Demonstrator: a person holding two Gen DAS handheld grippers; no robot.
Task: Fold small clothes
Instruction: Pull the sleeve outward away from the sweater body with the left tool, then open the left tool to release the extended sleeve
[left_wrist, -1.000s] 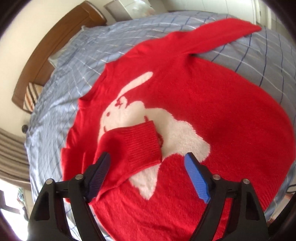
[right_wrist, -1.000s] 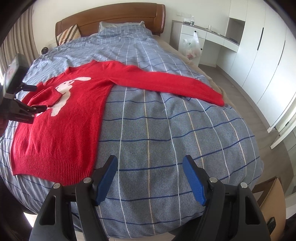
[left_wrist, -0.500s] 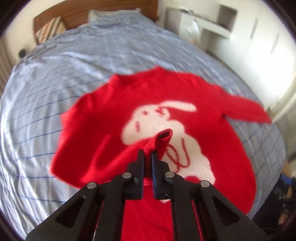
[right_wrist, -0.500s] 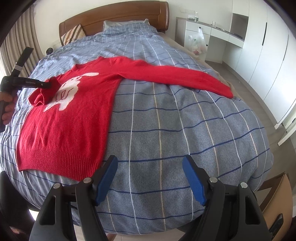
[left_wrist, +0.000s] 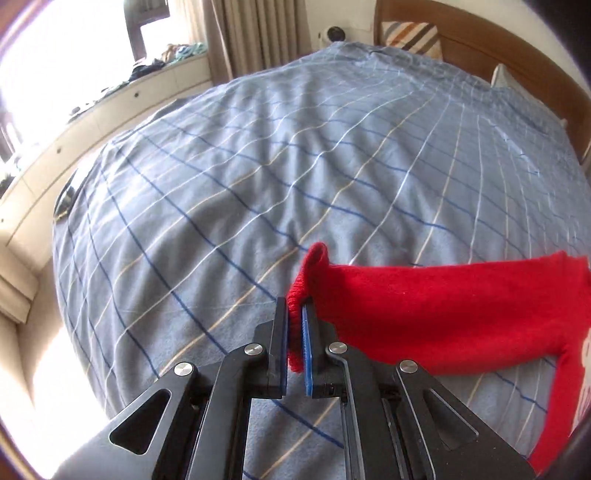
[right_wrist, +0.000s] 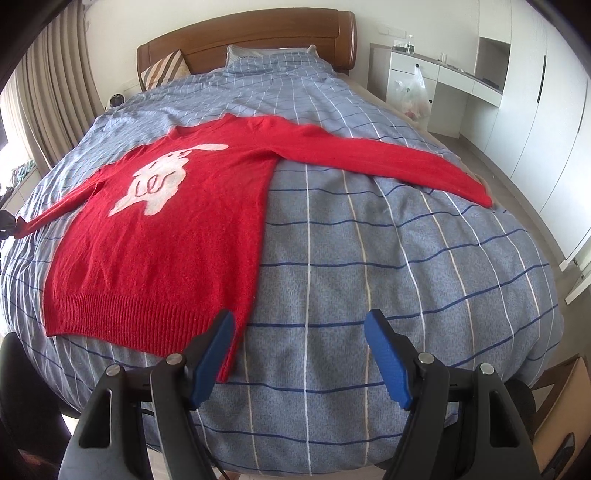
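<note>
A red sweater (right_wrist: 177, 236) with a white rabbit lies flat, front up, on the bed, both sleeves spread out to the sides. My left gripper (left_wrist: 294, 314) is shut on the ribbed cuff (left_wrist: 308, 273) of the left sleeve (left_wrist: 443, 314), which runs off to the right, held just above the cover. In the right wrist view that sleeve (right_wrist: 48, 214) ends at the far left edge, where the left gripper barely shows. My right gripper (right_wrist: 299, 321) stands open and empty over the cover at the foot of the bed. Its left finger (right_wrist: 214, 347) is beside the sweater's hem corner.
The blue checked bed cover (right_wrist: 369, 258) fills both views, with a wooden headboard (right_wrist: 251, 33), a pillow and a striped cushion (right_wrist: 162, 66) at the far end. A white desk with a plastic bag (right_wrist: 413, 92) and wardrobes stand right. Curtains and a window bench (left_wrist: 110, 99) lie on the left side.
The left gripper shut on the cuff that lay folded over the rabbit and pulled it out sideways, so the sleeve is now stretched straight. The right gripper came slightly nearer the hem, still open.
</note>
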